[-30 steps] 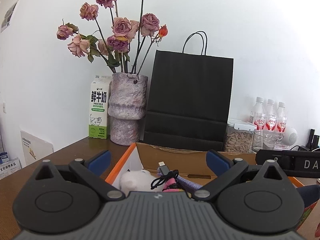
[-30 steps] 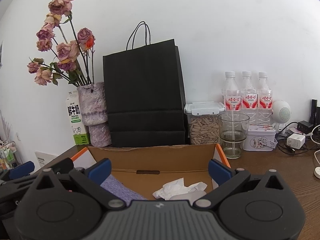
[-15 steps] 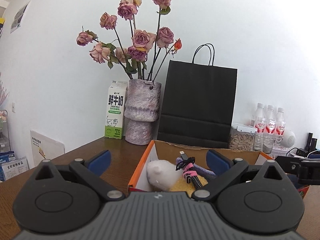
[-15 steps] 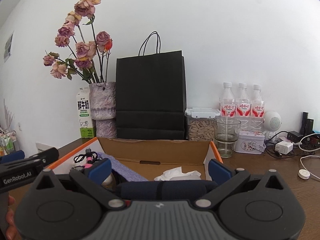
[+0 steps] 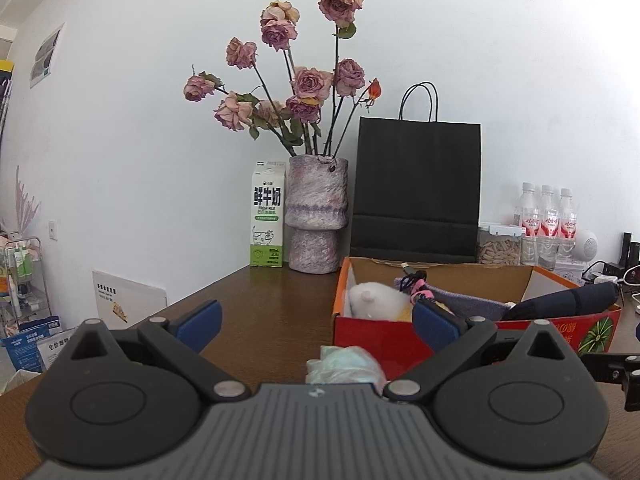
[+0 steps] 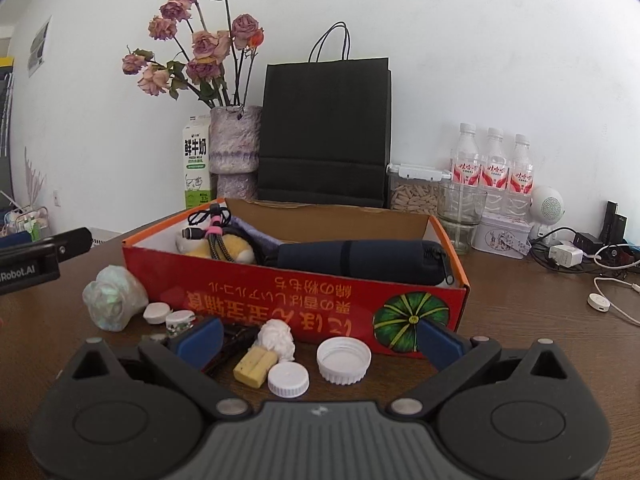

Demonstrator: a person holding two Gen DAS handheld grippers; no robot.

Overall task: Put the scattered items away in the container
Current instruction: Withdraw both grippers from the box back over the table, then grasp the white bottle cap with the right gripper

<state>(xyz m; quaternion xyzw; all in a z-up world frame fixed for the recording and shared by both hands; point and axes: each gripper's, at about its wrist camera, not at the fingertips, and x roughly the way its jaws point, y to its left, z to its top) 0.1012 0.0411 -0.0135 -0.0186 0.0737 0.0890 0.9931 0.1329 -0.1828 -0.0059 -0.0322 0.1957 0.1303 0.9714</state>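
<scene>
Cardboard, red outside and orange along its rim, the open box [image 6: 296, 292] sits toward the back of the wooden tabletop [image 6: 520, 320], just in front of a black paper bag [image 6: 326, 132]. It already holds a navy zip pouch [image 6: 360, 262] laid lengthwise, a bundled cable [image 6: 212, 228] atop a yellow and white soft toy [image 6: 224, 250], and a purple cloth. Loose items lie along the box's near wall: a crumpled plastic bag [image 6: 112, 298] at its left corner, small white caps, a large white cap [image 6: 344, 360], a smaller one [image 6: 288, 378], a yellow block [image 6: 256, 364] and a white wad [image 6: 278, 340]. Probably these are next, so both tools hang low and near them. The right gripper [image 6: 318, 342] has its fingers spread wide and empty above the caps; the left gripper [image 5: 316, 320] is equally spread, empty, facing the plastic bag. A dark object behind the right gripper's left finger is too hidden to name, and the box floor is out of sight.
</scene>
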